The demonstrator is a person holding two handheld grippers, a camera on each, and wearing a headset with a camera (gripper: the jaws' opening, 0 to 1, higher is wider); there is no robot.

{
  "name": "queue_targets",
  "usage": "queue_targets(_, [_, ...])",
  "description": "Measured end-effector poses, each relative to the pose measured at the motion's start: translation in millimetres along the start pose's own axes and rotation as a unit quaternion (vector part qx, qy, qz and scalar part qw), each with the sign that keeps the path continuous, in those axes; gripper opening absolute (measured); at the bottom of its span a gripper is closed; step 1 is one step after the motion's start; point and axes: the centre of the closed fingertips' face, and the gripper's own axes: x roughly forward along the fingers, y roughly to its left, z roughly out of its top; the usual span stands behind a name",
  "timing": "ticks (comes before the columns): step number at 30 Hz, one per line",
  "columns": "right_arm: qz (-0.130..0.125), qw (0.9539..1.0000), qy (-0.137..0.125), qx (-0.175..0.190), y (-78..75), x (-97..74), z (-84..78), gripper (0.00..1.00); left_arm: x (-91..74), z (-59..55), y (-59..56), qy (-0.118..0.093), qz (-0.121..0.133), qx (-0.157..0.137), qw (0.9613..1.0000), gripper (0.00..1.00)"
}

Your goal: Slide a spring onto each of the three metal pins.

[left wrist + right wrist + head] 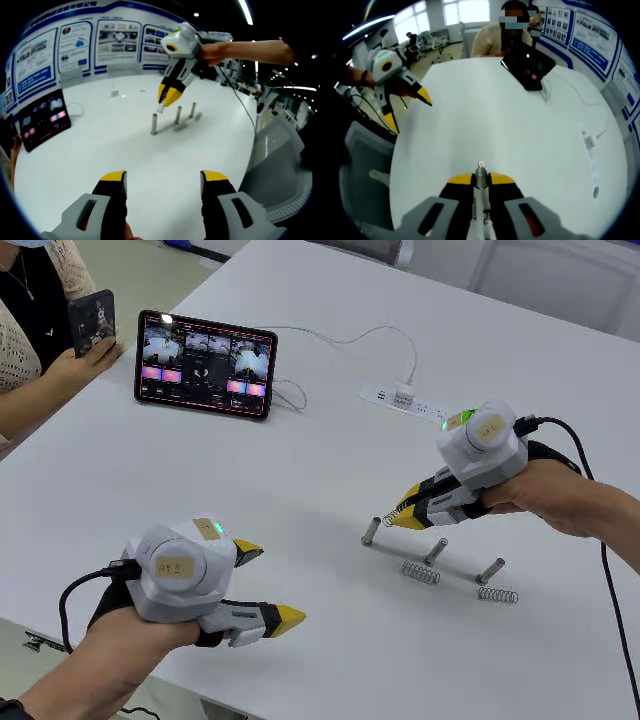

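Springs and pins share the right half of the white worktop (pixel 320 460). At far left, the left claw (pixel 270 583) is held over the near edge. Its yellow-tipped jaws are spread wide and grip nothing. Behind it a tablet (pixel 206 364) stands propped with its screen lit.

Further right, three metal pins stand upright in a row, all bare: the left pin (pixel 371 531), the middle pin (pixel 436 551) and the right pin (pixel 491 571). The first loose spring (pixel 421 572) lies flat just beside the middle pin. The second loose spring (pixel 498 594) lies near the right pin.

From the right, the right claw (pixel 400 517) slants down, clamped on the held spring (pixel 388 519). The spring juts from the claw's tips, and its free end is just beside the left pin's top.
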Motion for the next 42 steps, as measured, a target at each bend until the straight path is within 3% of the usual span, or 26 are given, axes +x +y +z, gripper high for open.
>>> queue_targets(42, [0.02,0.998,0.039,-0.046,4.9,24.7,9.5,0.13,-7.7,-0.4,3.0,-0.002,0.004,-0.009,1.0,0.6])
